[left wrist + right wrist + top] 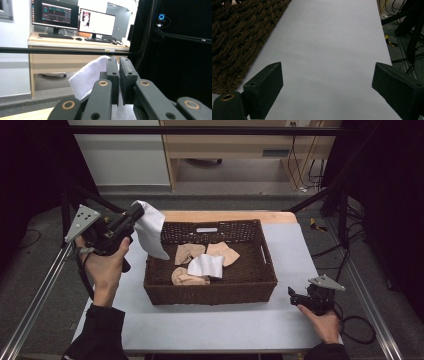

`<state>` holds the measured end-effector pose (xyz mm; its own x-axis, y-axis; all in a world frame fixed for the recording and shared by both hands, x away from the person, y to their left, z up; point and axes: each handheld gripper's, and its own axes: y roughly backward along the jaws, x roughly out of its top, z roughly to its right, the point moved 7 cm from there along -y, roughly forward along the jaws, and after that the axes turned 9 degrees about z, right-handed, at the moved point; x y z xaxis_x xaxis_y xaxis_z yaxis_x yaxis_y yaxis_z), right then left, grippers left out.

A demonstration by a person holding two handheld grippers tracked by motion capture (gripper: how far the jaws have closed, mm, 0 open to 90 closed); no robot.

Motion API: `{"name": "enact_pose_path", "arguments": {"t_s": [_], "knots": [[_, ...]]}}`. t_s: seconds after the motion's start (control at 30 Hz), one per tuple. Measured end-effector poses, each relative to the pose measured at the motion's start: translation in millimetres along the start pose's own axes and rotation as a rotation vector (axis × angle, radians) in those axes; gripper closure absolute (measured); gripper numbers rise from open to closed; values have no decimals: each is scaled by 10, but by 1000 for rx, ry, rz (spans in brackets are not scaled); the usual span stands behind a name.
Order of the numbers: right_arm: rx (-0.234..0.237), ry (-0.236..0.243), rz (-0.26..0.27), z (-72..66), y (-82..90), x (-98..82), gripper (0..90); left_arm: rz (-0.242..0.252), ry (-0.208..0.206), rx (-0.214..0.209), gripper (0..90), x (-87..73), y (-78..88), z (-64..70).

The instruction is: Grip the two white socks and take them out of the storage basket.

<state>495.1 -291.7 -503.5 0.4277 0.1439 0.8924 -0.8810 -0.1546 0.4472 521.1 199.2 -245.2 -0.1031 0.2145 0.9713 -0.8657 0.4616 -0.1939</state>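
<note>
- Up at the left of the high view, the left tool (134, 213) has its jaws pressed together on a white cloth (151, 229), lifted above and just outside the far left corner of the woven basket (210, 292).
- Seen along the left tool (119, 72) itself, the white cloth (87, 77) spills out to the left of the closed jaws, pinched near one edge.
- Judging by its drape, it is soft, light and limp; it will sag and swing, so a pinch at an edge or corner suits it, with little risk of damage.
- Inside the basket lie another folded white cloth (206, 266) and some tan cloths (224, 253), loosely piled, well apart from both tools.
- Low at the right, the right tool (296, 296) rests near the surface (300, 250), beside the basket's near right corner.
- Its jaws stand wide apart with nothing between them; the white surface (332, 50) lies beneath and the basket's weave (239, 32) to one side.
</note>
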Motion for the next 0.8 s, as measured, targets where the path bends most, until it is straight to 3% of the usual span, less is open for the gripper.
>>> {"name": "enact_pose_path", "arguments": {"t_s": [0.33, 0.8], "knots": [[1, 1, 1, -3, 0, -1, 102, 21, -2, 48, 862, 109, 202, -216], [-2, 4, -1, 0, 0, -2, 102, -8, 7, 119, 862, -59, 519, -563]]}}
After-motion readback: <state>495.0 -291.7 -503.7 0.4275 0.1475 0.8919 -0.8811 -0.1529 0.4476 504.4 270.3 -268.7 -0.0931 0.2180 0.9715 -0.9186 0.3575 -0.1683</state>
